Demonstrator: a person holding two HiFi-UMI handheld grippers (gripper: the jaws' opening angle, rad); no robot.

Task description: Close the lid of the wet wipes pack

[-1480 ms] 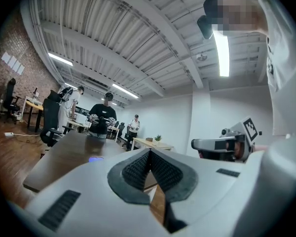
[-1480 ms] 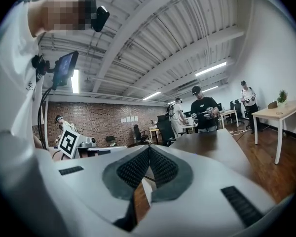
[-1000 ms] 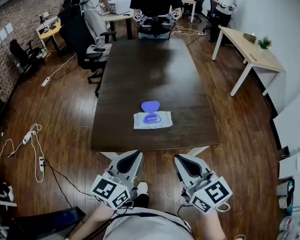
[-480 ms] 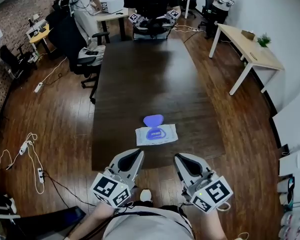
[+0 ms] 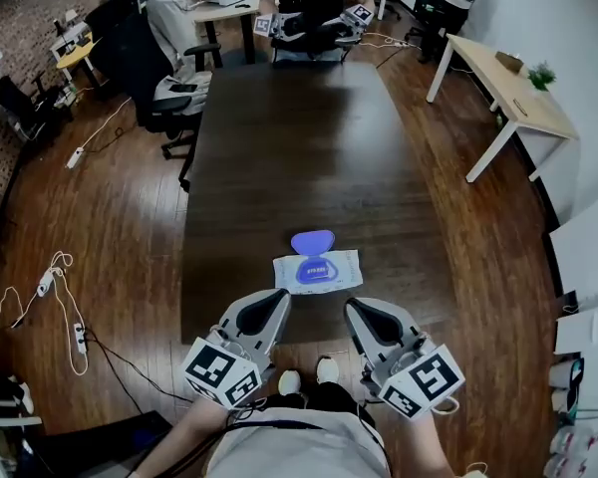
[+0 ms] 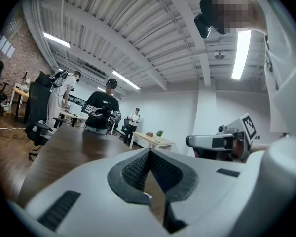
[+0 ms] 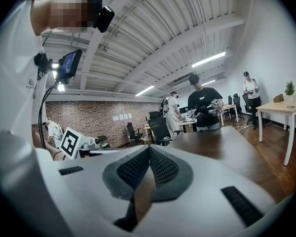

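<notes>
Wet wipes pack (image 5: 317,271), white, one item.

Head view: the pack is lying flat on the dark counter (image 5: 299,147), near its close edge. Its blue lid (image 5: 313,241) is standing open, flipped over to the pack's far side. Left gripper (image 5: 272,302) and right gripper (image 5: 357,309) are hovering side by side, their tips reaching just over the counter's close edge. The pack is sitting ahead of the two sets of fingers and between them, touching neither. The left fingers are pointing toward its near left corner, the right fingers toward its near right corner.

Left gripper view: the fingers (image 6: 133,169) are pressing together at the tips, with nothing held between them. The counter (image 6: 64,147) is stretching away beyond them. The right gripper (image 6: 222,141) is showing at the right edge. The pack cannot be made out here.

Right gripper view: the fingers (image 7: 163,167) are meeting at the tips, gripping nothing. The counter (image 7: 227,147) is running off ahead. The left gripper's marker cube (image 7: 71,143) is showing at the left. A person (image 7: 204,105) in a dark top is standing at the counter's far end.
</notes>
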